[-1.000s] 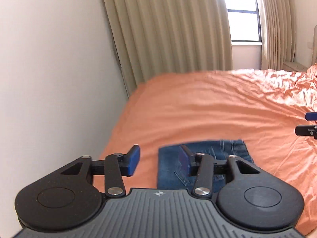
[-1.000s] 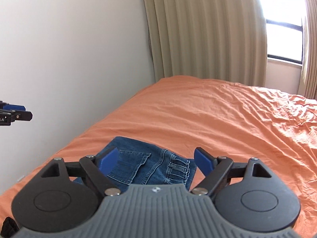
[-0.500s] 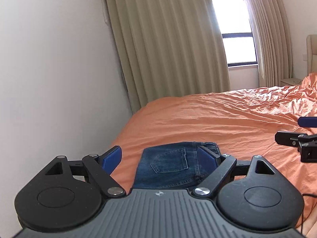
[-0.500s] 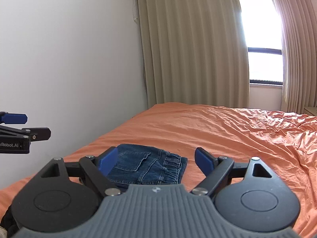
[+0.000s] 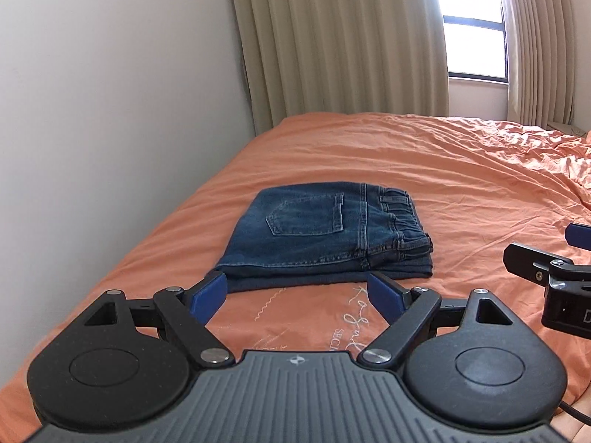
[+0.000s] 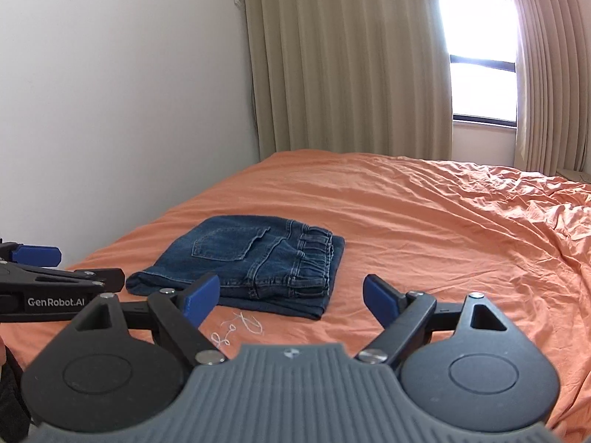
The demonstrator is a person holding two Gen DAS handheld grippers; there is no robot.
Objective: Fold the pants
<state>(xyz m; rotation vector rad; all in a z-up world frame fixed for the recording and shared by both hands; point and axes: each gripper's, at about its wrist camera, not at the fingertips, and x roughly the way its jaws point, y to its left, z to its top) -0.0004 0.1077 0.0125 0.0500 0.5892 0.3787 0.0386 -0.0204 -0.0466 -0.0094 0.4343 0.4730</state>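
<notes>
Blue denim pants (image 5: pixel 325 236) lie folded into a compact rectangle on the orange bed (image 5: pixel 424 170), back pocket up, waistband to the right. They also show in the right wrist view (image 6: pixel 251 258). My left gripper (image 5: pixel 295 297) is open and empty, just short of the pants' near edge. My right gripper (image 6: pixel 291 295) is open and empty, near the pants' front right corner. Each gripper shows at the edge of the other's view: the right one (image 5: pixel 546 262), the left one (image 6: pixel 55 273).
A white wall (image 5: pixel 110 110) runs along the bed's left side. Beige curtains (image 5: pixel 351 37) and a bright window (image 5: pixel 476 48) stand behind the bed. White embroidery (image 6: pixel 236 326) marks the sheet near me. The sheet is wrinkled at the right.
Both grippers have pulled back from the folded pants, which now lie in full view ahead of them. The left jaws have opened wider. The pants lie still.
</notes>
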